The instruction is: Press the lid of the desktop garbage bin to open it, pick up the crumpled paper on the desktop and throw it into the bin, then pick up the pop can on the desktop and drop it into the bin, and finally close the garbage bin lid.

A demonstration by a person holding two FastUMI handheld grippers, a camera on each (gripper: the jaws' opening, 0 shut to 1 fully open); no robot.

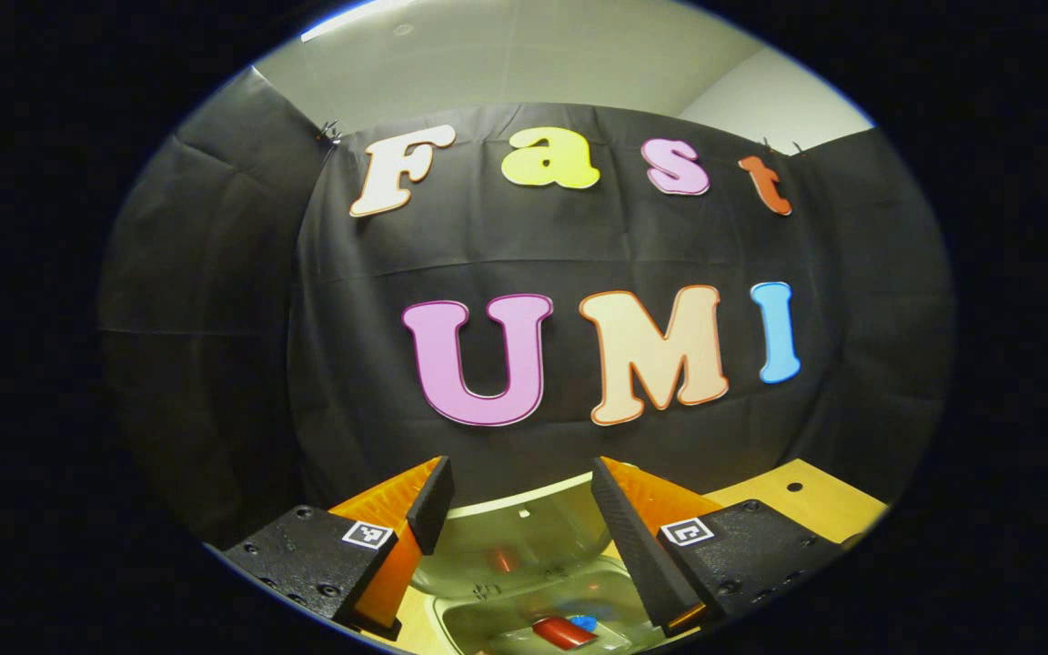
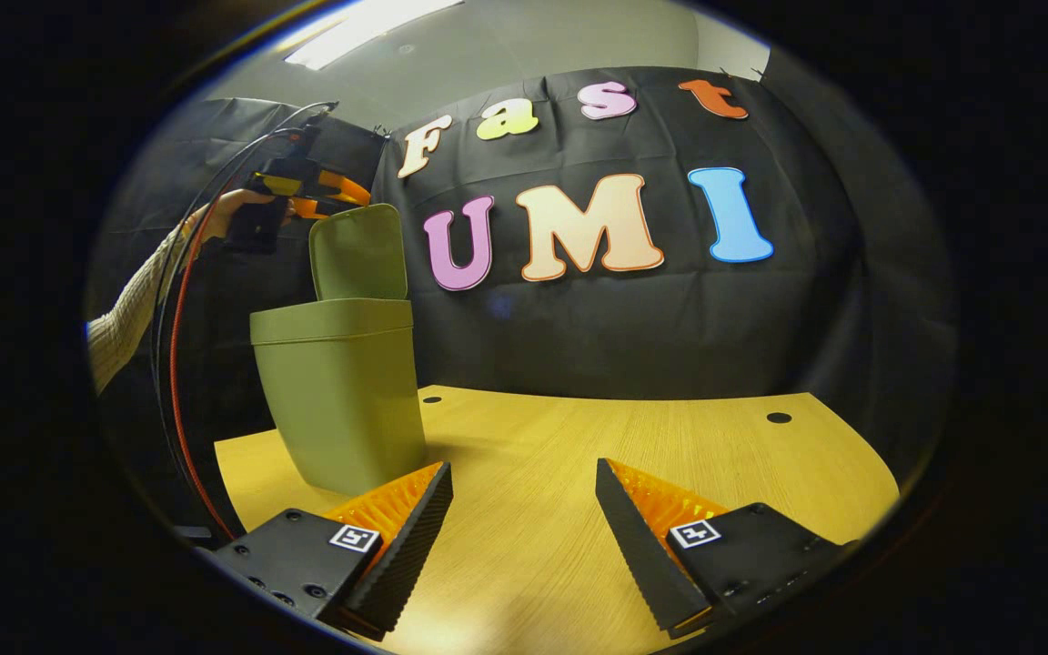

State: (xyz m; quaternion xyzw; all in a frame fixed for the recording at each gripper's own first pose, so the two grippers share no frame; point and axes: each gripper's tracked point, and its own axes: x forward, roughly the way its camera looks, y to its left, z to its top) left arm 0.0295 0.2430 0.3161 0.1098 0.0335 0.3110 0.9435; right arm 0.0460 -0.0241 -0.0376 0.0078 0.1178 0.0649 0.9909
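Note:
The olive-green bin [image 2: 342,391] stands on the left of the wooden table [image 2: 670,437] with its lid [image 2: 360,255] raised upright. In the left gripper view I look down past the lid [image 1: 515,537] into the bin [image 1: 469,628], where a red pop can [image 1: 560,630] lies with a blue patch beside it. My left gripper [image 1: 520,468] hangs open above the bin, nothing between its fingers. In the right gripper view it [image 2: 306,196] sits just left of the lid's top, held by a hand. My right gripper [image 2: 524,468] is open low over the table, right of the bin.
A person's sleeved arm [image 2: 128,318] and a red cable [image 2: 176,364] reach in from the left behind the bin. The black cloth wall closes the back. Bare wooden tabletop with small dark holes [image 2: 779,418] spreads right of the bin.

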